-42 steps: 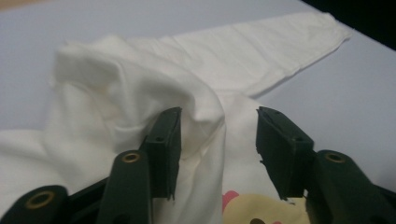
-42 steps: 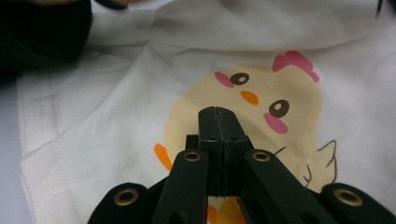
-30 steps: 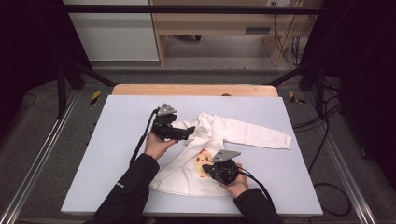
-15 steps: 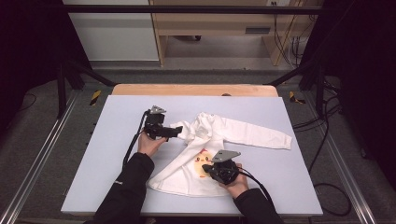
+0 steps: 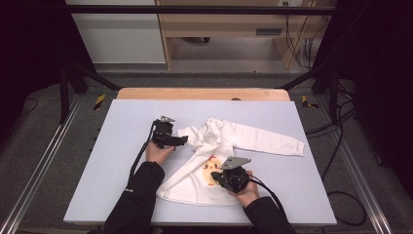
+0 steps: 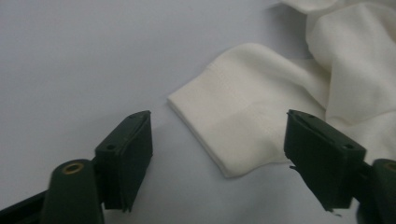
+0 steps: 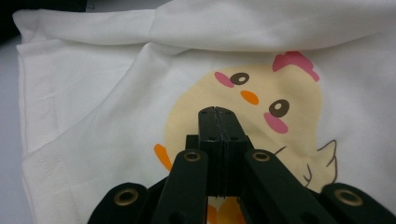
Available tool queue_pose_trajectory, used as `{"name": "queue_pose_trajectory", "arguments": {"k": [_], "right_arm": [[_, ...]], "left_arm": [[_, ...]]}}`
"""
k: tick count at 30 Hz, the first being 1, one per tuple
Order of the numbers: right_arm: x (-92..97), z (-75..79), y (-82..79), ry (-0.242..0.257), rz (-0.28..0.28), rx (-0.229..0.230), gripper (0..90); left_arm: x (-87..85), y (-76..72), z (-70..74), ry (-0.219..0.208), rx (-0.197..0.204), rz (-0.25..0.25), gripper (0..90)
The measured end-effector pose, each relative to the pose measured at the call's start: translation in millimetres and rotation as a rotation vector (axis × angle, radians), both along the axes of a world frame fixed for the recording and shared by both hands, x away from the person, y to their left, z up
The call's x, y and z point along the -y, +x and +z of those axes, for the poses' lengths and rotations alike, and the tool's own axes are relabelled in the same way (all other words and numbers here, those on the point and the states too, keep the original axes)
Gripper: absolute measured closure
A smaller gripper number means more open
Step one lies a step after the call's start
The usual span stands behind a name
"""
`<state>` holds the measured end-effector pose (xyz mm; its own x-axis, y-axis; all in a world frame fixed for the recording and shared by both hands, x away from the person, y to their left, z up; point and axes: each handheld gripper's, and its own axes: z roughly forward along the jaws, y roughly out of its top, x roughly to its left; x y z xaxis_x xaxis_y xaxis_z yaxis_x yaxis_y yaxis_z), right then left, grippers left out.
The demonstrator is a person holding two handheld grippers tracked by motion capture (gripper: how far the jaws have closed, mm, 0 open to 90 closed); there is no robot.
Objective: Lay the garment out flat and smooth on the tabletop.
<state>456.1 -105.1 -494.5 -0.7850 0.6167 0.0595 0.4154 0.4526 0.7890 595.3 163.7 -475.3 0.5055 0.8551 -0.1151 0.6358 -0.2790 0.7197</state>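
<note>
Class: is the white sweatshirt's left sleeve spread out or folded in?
Folded in. Left sleeve bunches beside the collar, its cuff between the open left claw; right sleeve lies outstretched.

No legible text, label, brand, number or sign is found in any view. A printed cartoon chick [image 7: 247, 116] is carried on the white sweatshirt [image 5: 253, 139], but no lettering is seen with it. Yellow-and-black hazard tape [image 5: 99, 101] is seen on the floor rail beside the table [image 5: 122, 195]; it is striped only, unlettered. A small dark mark at the top edge of the right gripper view may be print, too small to read.
</note>
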Motion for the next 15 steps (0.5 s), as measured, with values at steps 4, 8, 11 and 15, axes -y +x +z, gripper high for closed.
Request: {"name": "queue_pose_trajectory", "arguments": {"k": [4,8,11,15], "right_arm": [[0.0,0.0,0.1,0.001,0.000,0.000,90.0],[0.1,0.0,0.1,0.001,0.000,-0.001,90.0],[0.1,0.0,0.2,0.002,0.000,-0.002,90.0],[0.1,0.0,0.2,0.001,0.000,-0.001,90.0]], "left_arm": [[1.0,-1.0,0.0,0.001,0.001,0.004,36.4],[4.3,-3.6,-0.2,0.008,0.010,0.002,45.1],[8.1,-6.7,-0.9,-0.001,0.015,-0.012,55.7],[9.9,-7.6,-0.9,-0.020,0.000,-0.005,64.6]]}}
